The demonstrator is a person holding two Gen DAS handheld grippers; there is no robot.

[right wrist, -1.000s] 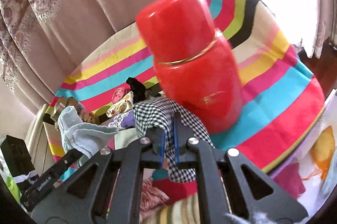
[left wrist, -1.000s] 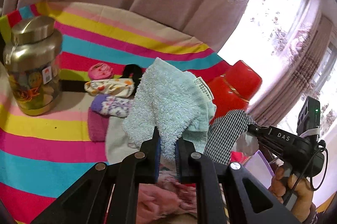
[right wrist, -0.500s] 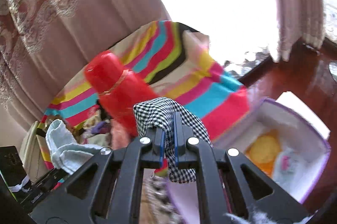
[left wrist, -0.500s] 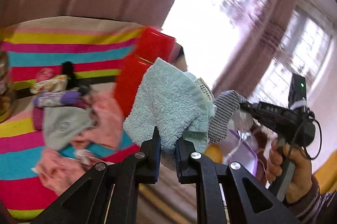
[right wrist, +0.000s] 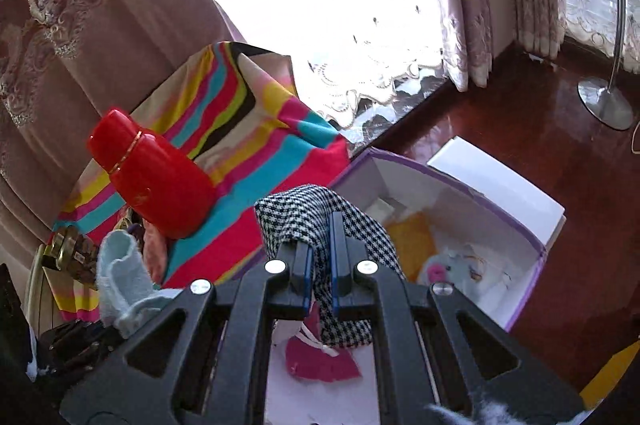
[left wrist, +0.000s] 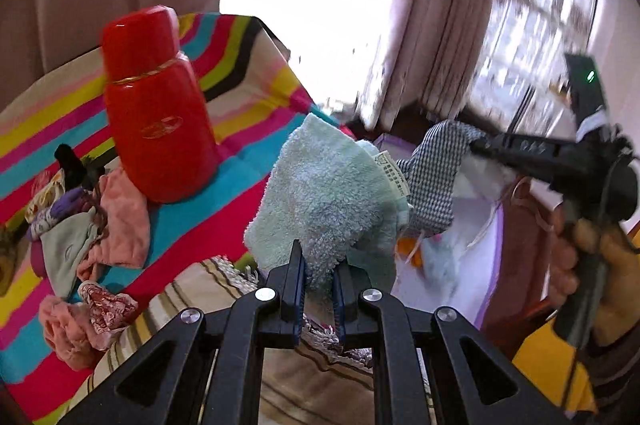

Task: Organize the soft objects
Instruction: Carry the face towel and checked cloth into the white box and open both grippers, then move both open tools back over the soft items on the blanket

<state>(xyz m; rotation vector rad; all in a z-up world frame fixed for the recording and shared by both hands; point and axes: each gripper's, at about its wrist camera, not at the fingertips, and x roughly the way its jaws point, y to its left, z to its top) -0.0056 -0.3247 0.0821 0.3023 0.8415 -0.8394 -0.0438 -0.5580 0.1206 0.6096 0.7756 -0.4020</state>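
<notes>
Carry step: left gripper [left wrist: 319, 279] clamps mint towel [left wrist: 324, 197], right gripper [right wrist: 320, 267] clamps houndstooth cloth [right wrist: 320, 221] above purple-trimmed box [right wrist: 520, 301]. Next: lower, release inside.

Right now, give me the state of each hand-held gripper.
Left hand-held gripper: closed on the light green towel.
Right hand-held gripper: closed on the houndstooth cloth, over the open purple-edged box.

Left gripper [left wrist: 319, 289]: black frame, blue pads, silver screws.
</notes>
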